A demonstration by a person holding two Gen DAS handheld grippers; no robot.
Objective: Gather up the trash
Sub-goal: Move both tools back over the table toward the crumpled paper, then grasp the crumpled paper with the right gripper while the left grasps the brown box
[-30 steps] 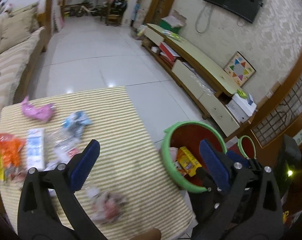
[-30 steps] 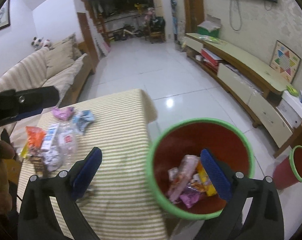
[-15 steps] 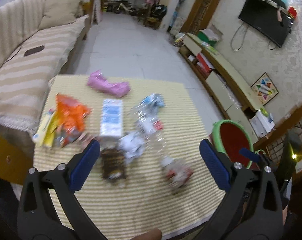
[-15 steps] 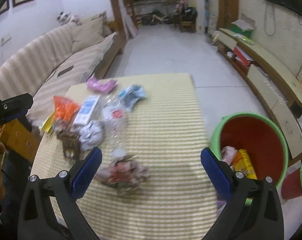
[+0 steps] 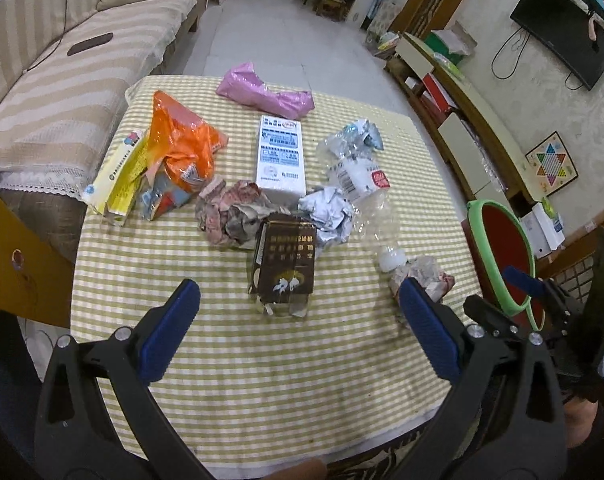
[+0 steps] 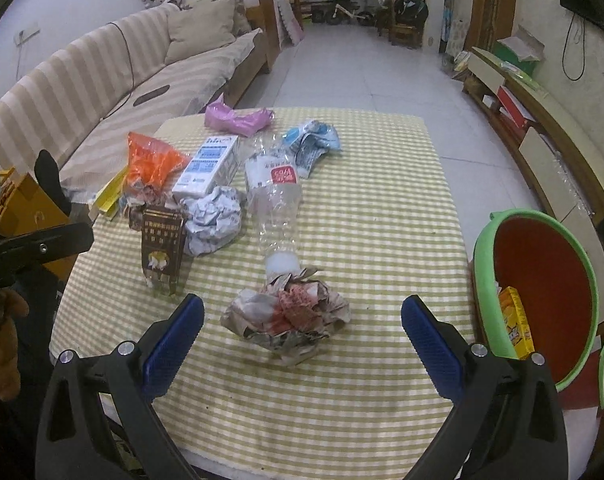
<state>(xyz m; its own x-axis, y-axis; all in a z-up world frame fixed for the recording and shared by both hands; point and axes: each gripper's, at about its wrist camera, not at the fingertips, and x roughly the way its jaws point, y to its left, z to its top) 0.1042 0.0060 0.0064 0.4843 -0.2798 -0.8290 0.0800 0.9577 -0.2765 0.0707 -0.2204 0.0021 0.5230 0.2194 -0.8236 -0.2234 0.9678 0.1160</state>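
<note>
We are holding the left hand-held gripper (image 5: 300, 334) and right hand-held gripper (image 6: 302, 334) wide open and empty, hovering over the worktop (image 6: 381, 208), crumpled paper (image 6: 288, 320) lying near, red bin (image 6: 541, 280) standing right.

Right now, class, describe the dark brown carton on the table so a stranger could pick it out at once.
Start at the table with the green checked cloth, then find the heap of litter on it. At the heap's near edge lies the dark brown carton, beside a crumpled silver foil ball. It alone is dark brown with gold lettering, its torn open end facing the grippers.
</note>
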